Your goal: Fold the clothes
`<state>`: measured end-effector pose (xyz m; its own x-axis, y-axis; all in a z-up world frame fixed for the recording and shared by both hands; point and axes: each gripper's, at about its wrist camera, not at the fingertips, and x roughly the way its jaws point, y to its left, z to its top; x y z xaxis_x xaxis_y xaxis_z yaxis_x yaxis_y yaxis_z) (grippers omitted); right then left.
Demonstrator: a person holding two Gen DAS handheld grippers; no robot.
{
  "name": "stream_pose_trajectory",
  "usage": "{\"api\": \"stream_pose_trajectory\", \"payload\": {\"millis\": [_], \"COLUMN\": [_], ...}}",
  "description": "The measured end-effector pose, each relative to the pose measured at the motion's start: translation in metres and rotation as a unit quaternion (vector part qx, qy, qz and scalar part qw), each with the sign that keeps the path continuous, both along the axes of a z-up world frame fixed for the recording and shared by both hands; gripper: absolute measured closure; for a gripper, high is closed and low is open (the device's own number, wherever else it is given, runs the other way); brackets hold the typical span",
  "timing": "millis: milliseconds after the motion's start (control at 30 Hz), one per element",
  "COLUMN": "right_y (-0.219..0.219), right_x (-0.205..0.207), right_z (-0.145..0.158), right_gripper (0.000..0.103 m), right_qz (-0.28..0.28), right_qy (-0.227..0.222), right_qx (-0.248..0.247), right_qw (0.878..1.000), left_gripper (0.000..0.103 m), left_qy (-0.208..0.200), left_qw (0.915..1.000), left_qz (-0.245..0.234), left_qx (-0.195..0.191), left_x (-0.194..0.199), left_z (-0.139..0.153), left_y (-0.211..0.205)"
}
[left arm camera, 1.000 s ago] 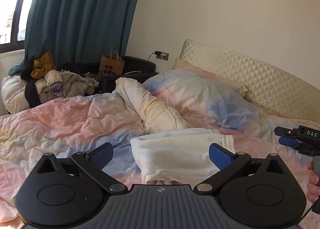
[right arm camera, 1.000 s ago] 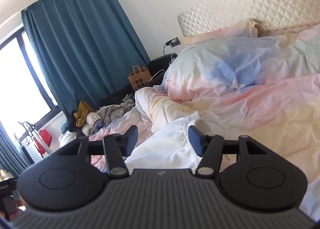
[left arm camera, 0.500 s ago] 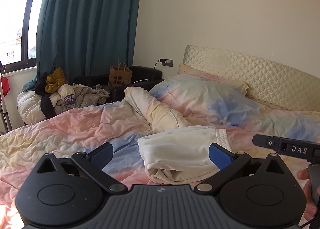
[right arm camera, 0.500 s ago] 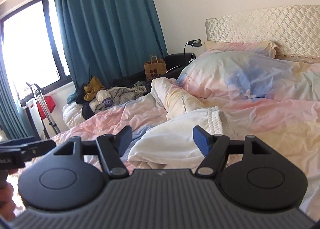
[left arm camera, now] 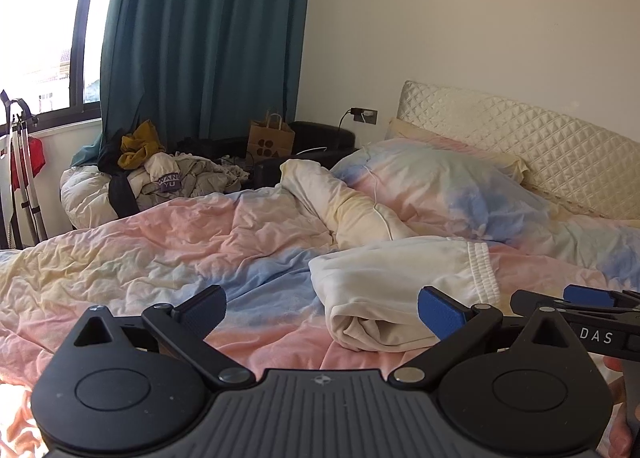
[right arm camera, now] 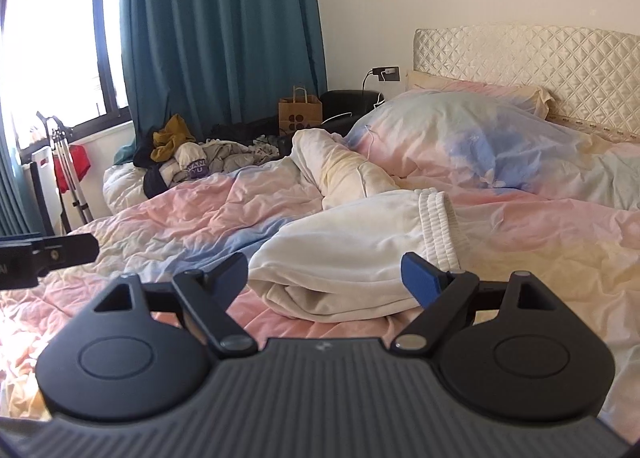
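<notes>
Facing the bed, your left gripper [left arm camera: 320, 312] stands released, nothing between its jaws. Your right gripper [right arm camera: 325, 276] has just been opening, jaws empty. The folded cream garment [right arm camera: 352, 250] lies on the pastel duvet [right arm camera: 192, 218], just beyond both.

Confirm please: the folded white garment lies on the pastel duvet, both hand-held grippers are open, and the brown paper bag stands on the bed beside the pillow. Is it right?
Not quite. The brown paper bag does not stand on the bed; it stands beyond it, against the teal curtain, as the right wrist view shows. The rest holds: the folded white garment lies on the pastel duvet, and the left hand-held gripper and right hand-held gripper are open.
</notes>
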<state>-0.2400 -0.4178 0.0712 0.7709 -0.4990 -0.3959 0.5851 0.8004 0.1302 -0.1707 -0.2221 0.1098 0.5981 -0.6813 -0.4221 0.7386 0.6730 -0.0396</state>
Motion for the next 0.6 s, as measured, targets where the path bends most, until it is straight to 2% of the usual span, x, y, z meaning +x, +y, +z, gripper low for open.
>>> {"api": "stream_pose_trajectory", "payload": {"millis": [600], "right_y": [0.0071], "right_x": [0.0013], "right_z": [0.0031], "right_gripper": [0.018], "right_qz": [-0.025], "right_qy": [0.023], "right_qx": [-0.015], "right_qw": [0.999], "left_gripper": [0.0], "left_qy": [-0.004], "left_qw": [0.9999], "left_qz": [0.004], "left_qx": [0.011], "left_x": [-0.0026], "left_z": [-0.0001], "left_y": [-0.0039]}}
